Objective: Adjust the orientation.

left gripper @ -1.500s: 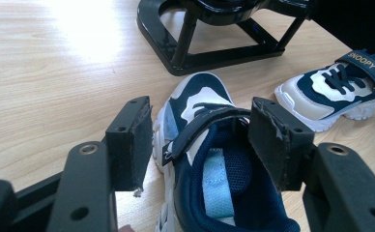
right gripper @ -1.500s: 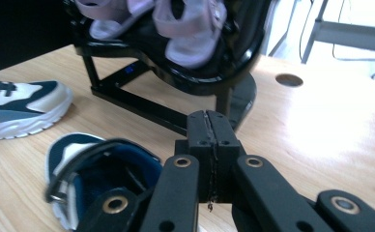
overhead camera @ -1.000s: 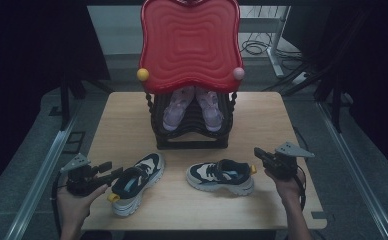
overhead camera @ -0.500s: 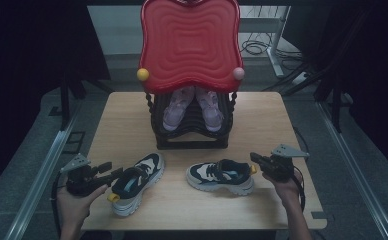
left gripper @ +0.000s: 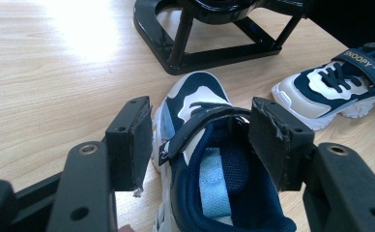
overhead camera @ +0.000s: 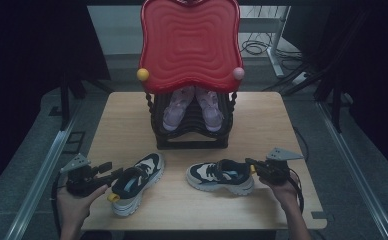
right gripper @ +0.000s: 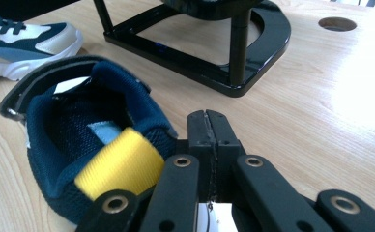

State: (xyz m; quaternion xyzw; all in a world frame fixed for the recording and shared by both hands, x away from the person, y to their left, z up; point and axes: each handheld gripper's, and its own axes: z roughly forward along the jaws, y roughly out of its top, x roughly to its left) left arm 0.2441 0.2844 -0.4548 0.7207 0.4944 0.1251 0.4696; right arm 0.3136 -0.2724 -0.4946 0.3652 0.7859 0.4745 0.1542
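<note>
In front of the black shoe rack (overhead camera: pixel 192 142), the left gripper (left gripper: pixel 200 140) stands with jaws spread on either side of the left sneaker's (overhead camera: pixel 134 182) heel collar. The right gripper (right gripper: pixel 208 126), jaws pressed together, sits at the heel of the right sneaker (overhead camera: pixel 219 176), just beside its yellow pull tab (right gripper: pixel 118 166).

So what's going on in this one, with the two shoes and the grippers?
A person works at a wooden table with a gripper in each hand. The left gripper is open, its jaws on either side of the heel opening of a navy-and-white strap sneaker. The right gripper is shut at the heel of the second navy-and-white sneaker, beside its yellow pull tab; whether it grips anything is unclear. Behind stands a black shoe rack holding pale purple shoes under a red wavy plastic top.
</note>
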